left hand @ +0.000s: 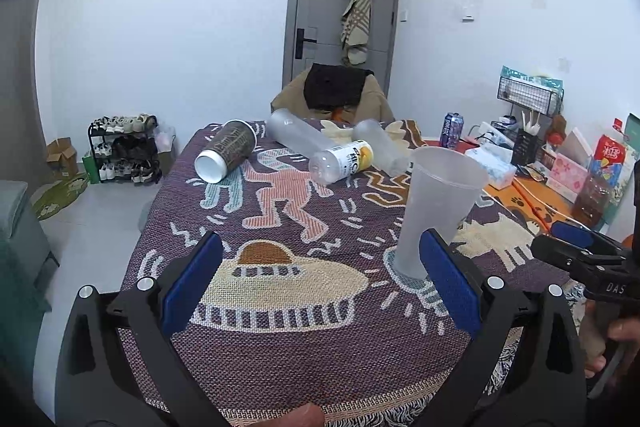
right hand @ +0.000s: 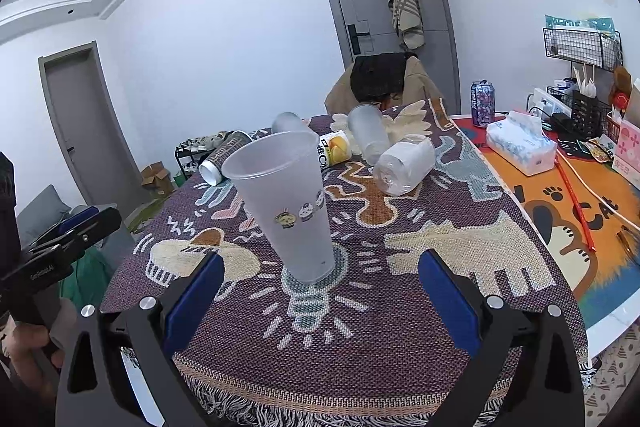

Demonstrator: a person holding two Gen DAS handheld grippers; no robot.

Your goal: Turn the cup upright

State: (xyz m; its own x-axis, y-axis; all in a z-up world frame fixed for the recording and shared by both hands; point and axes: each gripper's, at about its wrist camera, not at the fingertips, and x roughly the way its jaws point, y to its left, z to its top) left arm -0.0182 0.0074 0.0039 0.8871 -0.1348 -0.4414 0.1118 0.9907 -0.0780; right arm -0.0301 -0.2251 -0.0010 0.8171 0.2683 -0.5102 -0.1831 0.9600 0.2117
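Right wrist view: both tongs [right hand: 320,283] [left hand: 320,267] gape over patterned tablecloth [right hand: 400,327]; frosted cup [right hand: 286,203] upright.

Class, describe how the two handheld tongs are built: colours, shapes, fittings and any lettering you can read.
Both the left tongs and right tongs have black angular frames, two fingers faced with flat blue pads, and round silver bolts. Seen from the side, the right tongs' black body carries white lettering beginning "DAS". Bare fingers grip the handles; no sleeves or cables show.

Bright, even indoor light w/ cool white cast, soft shadows only. Strong fisheye bend at edges, dark vignette in corners. Centre sharp; edges slightly smeared. No glare.
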